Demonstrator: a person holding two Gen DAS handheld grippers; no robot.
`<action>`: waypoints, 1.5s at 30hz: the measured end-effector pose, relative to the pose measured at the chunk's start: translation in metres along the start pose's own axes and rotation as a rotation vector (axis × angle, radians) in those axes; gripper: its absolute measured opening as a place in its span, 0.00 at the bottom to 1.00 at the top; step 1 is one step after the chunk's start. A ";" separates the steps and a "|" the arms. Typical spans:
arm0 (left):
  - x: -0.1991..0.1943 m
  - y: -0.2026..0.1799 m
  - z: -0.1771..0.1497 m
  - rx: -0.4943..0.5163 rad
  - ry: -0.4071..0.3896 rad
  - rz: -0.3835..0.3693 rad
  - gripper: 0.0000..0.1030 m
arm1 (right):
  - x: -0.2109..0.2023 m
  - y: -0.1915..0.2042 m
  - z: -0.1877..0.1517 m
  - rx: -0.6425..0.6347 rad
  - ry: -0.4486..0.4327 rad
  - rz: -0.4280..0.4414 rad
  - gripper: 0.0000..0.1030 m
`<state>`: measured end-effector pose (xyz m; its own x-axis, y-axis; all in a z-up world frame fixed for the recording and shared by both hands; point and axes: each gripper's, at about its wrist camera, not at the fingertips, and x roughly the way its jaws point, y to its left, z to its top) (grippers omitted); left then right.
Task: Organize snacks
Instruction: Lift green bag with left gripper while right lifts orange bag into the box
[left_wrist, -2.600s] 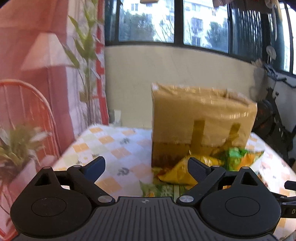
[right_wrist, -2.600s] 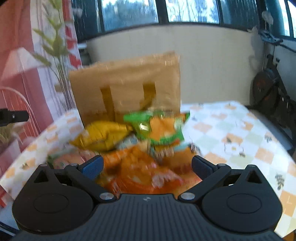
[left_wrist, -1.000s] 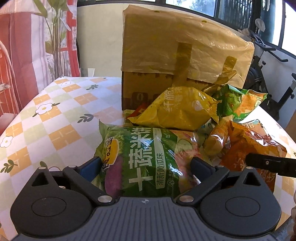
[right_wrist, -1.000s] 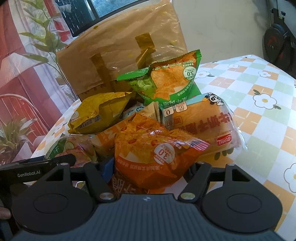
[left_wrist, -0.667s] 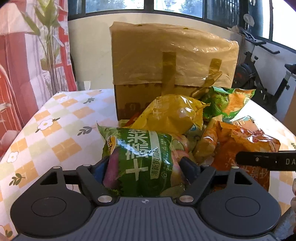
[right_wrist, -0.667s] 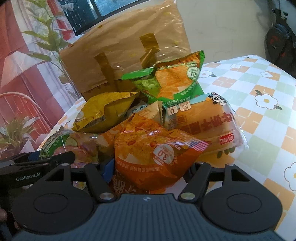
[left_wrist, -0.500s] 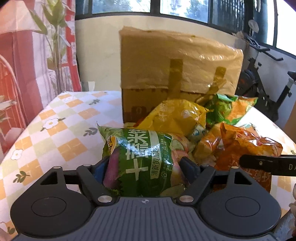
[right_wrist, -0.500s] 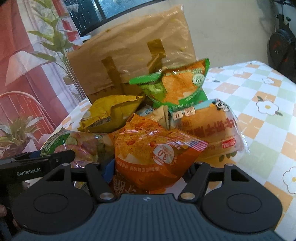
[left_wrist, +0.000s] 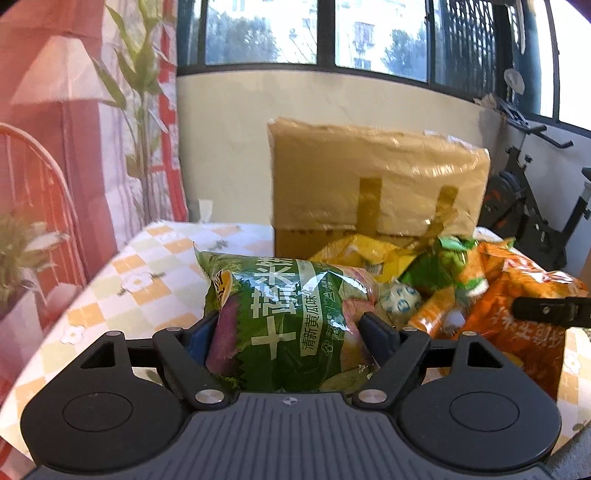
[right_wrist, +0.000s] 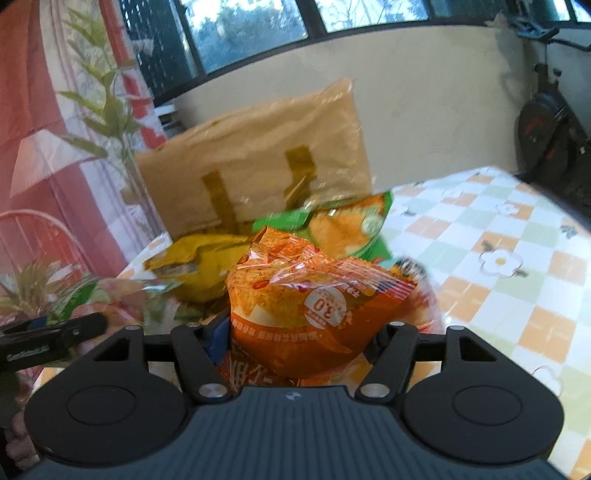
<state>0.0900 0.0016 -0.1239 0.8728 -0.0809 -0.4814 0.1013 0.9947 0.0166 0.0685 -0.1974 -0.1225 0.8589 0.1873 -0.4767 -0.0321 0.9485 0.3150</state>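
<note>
My left gripper (left_wrist: 286, 326) is shut on a green snack bag (left_wrist: 288, 314) with white lettering and holds it above the table. My right gripper (right_wrist: 299, 332) is shut on an orange snack bag (right_wrist: 310, 306) and holds it raised. That orange bag also shows at the right of the left wrist view (left_wrist: 524, 314). Behind them lie a yellow bag (right_wrist: 192, 266), a green-and-orange bag (right_wrist: 340, 221) and other snacks in a pile. A taped cardboard box (left_wrist: 373, 177) stands behind the pile.
The table has a checked floral cloth (right_wrist: 498, 258). A plant (left_wrist: 140, 92) and a red curtain stand at the left. An exercise bike (left_wrist: 528, 206) is at the right, past the table. A low wall with windows runs behind.
Both grippers closed on their bags about a second ago. Since then both have lifted and drawn back, so the pile and the box look lower and farther.
</note>
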 end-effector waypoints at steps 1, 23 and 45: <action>-0.002 0.002 0.002 -0.004 -0.009 0.009 0.80 | -0.002 -0.001 0.002 -0.002 -0.012 -0.008 0.66; -0.013 0.009 0.097 0.095 -0.268 0.097 0.80 | -0.022 0.008 0.099 -0.118 -0.312 -0.019 0.66; 0.105 -0.042 0.238 0.238 -0.272 0.112 0.81 | 0.068 0.028 0.220 -0.184 -0.410 0.013 0.66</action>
<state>0.2907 -0.0633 0.0336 0.9764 -0.0184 -0.2152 0.0786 0.9583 0.2746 0.2381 -0.2146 0.0348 0.9882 0.1186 -0.0974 -0.1033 0.9833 0.1497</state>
